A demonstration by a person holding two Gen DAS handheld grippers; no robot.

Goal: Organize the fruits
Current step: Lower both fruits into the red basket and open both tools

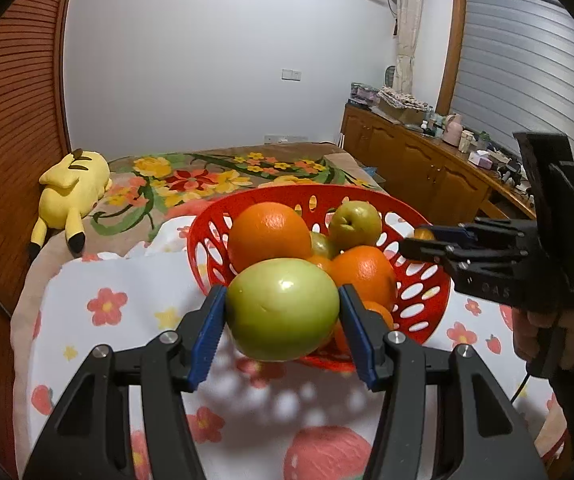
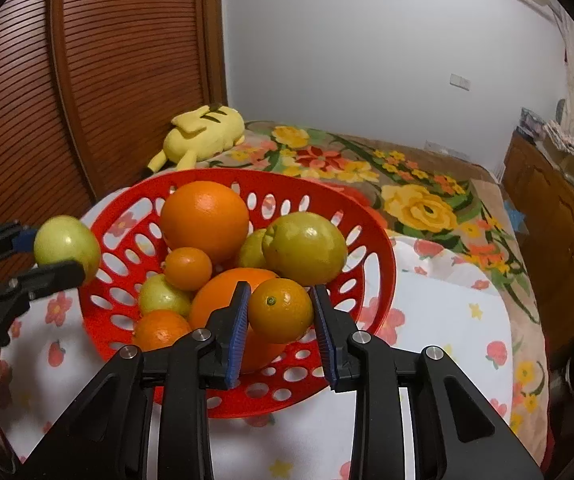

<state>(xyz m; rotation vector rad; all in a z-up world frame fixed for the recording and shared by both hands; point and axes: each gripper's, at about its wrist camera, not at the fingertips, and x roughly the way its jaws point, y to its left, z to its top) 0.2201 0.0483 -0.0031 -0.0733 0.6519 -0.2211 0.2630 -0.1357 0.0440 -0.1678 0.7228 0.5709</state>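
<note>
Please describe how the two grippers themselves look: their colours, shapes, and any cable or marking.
Both the left gripper and the right gripper have black angular frames, blue ribbed pads and silver bolts. The right one shows faint lettering, a black cable, and a dark sleeve behind.

black frames | blue ribbed fingers | silver screws | black cable

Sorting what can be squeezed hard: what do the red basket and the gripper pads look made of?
The red basket looks like moulded glossy plastic: uniform colour, punched oval holes, thin smooth rim. The blue pads look like ribbed rubber or soft plastic, judging by their fine ridges and matte finish; which one is unclear.
</note>
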